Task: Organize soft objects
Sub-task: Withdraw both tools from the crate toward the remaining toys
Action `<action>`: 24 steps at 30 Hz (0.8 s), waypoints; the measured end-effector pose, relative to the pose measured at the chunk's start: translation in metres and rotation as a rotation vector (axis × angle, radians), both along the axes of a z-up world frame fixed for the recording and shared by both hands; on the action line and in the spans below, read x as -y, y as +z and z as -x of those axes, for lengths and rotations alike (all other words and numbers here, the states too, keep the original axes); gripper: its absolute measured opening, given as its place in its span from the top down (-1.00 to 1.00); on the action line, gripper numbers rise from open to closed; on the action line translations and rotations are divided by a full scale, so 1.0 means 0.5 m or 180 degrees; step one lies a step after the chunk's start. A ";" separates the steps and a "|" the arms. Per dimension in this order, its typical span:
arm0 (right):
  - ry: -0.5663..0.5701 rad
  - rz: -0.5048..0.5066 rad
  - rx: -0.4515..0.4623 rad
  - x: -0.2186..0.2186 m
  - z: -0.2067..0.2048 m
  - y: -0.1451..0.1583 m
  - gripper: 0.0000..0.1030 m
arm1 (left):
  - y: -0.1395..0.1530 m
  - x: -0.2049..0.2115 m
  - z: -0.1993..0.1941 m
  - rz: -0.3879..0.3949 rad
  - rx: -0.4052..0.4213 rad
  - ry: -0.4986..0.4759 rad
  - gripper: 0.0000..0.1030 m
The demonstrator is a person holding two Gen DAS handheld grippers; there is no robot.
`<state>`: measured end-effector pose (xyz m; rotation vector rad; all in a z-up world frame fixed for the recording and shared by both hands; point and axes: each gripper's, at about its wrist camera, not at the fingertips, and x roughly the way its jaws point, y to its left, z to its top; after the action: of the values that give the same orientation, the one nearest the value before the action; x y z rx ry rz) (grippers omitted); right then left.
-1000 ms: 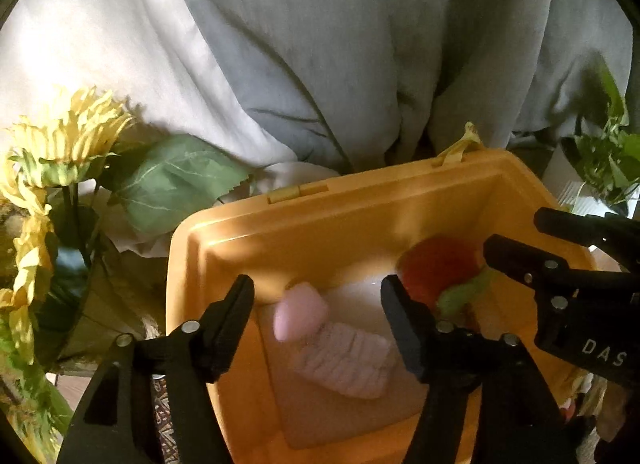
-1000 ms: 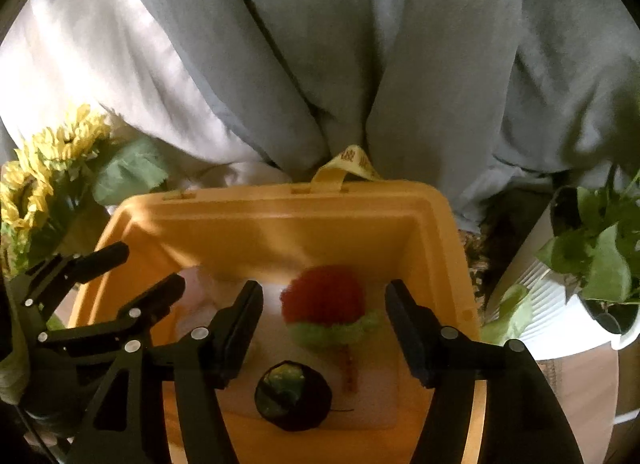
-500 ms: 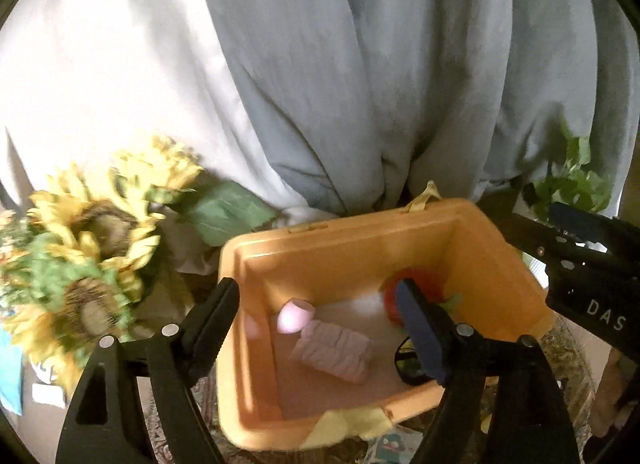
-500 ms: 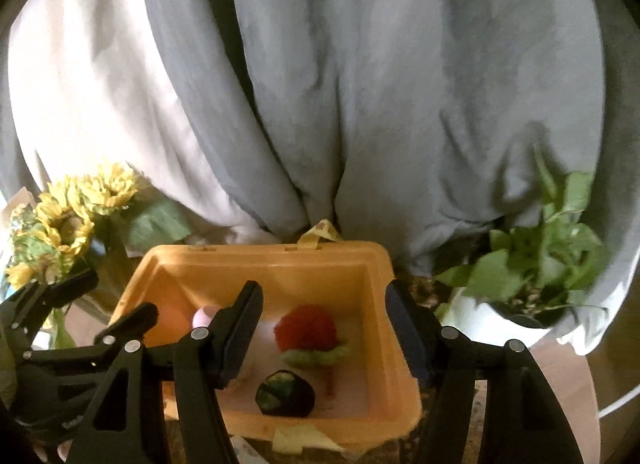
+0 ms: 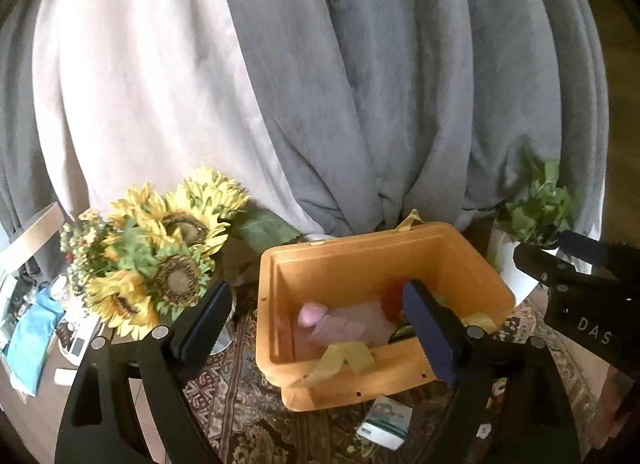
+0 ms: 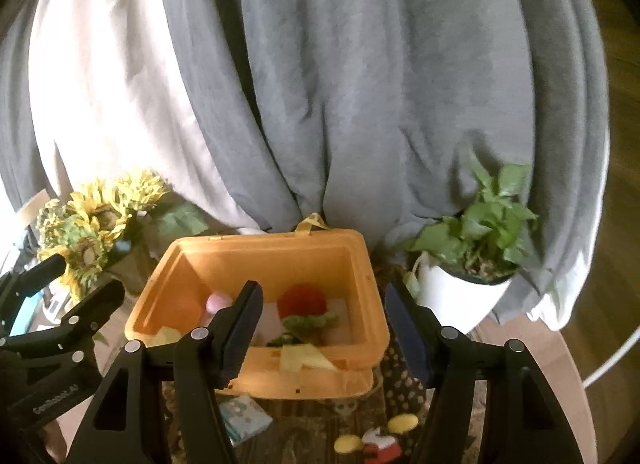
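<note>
An orange bin [image 5: 384,260] stands on a patterned cloth, also seen in the right wrist view as the bin [image 6: 272,260]. Inside lie a pink soft toy [image 5: 310,312] with a ribbed pink piece [image 5: 340,330], and a red plush with a green collar [image 6: 302,300]. A dark ball is mostly hidden behind the near wall. My left gripper [image 5: 316,304] hovers above and in front of the bin, its jaws opening with nothing between them. My right gripper [image 6: 323,300] hangs beside it, open and holding nothing.
Sunflowers [image 5: 160,260] stand left of the bin, a potted plant [image 6: 480,232] in a white pot right of it. Grey curtains [image 5: 360,84] hang behind. A small box [image 5: 386,422] and little toys [image 6: 378,446] lie on the cloth in front. A yellow strap [image 5: 344,356] drapes over the bin's near rim.
Both grippers have drawn back and up from inside the bin, so the whole bin now shows. The left jaws have spread wider. The pink toy and red plush stay in the bin.
</note>
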<state>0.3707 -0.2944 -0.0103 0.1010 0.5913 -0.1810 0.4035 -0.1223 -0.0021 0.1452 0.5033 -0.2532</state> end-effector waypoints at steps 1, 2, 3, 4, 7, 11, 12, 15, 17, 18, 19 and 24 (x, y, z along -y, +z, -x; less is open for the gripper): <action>-0.0014 0.0001 0.0019 -0.002 0.012 0.003 -0.26 | 0.002 -0.003 0.011 0.0008 0.0020 -0.0018 -0.77; -0.0028 0.0009 0.0027 -0.005 0.025 0.006 -0.26 | 0.004 -0.005 0.024 0.0008 0.0057 -0.0052 -0.78; -0.0044 0.0015 0.0032 -0.008 0.038 0.008 -0.26 | 0.006 -0.007 0.032 0.0000 0.0084 -0.0064 -0.78; -0.0059 0.0023 0.0036 -0.011 0.052 0.009 -0.26 | 0.006 -0.008 0.041 -0.0014 0.0108 -0.0076 -0.78; -0.0126 0.0060 0.0041 -0.019 0.087 0.012 -0.26 | 0.005 -0.008 0.071 -0.0055 0.0180 -0.0160 -0.80; -0.0302 0.0113 0.0113 -0.024 0.138 0.017 -0.26 | 0.003 -0.009 0.109 -0.0036 0.0231 -0.0290 -0.83; -0.0343 0.0133 0.0132 -0.024 0.150 0.017 -0.26 | 0.001 -0.008 0.115 -0.0038 0.0237 -0.0312 -0.83; -0.0454 0.0176 0.0203 -0.024 0.184 0.018 -0.26 | -0.007 -0.005 0.133 -0.0036 0.0215 -0.0380 -0.83; -0.0491 0.0181 0.0232 -0.021 0.201 0.019 -0.26 | -0.011 -0.002 0.145 -0.0022 0.0169 -0.0408 -0.83; -0.0503 0.0178 0.0242 -0.017 0.208 0.019 -0.26 | -0.013 0.001 0.151 -0.0007 0.0143 -0.0419 -0.83; -0.0514 0.0172 0.0254 -0.012 0.216 0.019 -0.26 | -0.015 0.004 0.156 0.0004 0.0124 -0.0426 -0.83; -0.0482 0.0107 0.0309 0.015 0.246 0.016 -0.26 | -0.022 0.027 0.196 0.0000 0.0204 -0.0464 -0.83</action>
<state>0.2478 -0.3019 -0.0025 0.1214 0.4838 -0.3311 0.3054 -0.1356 -0.0130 0.1900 0.4297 -0.3899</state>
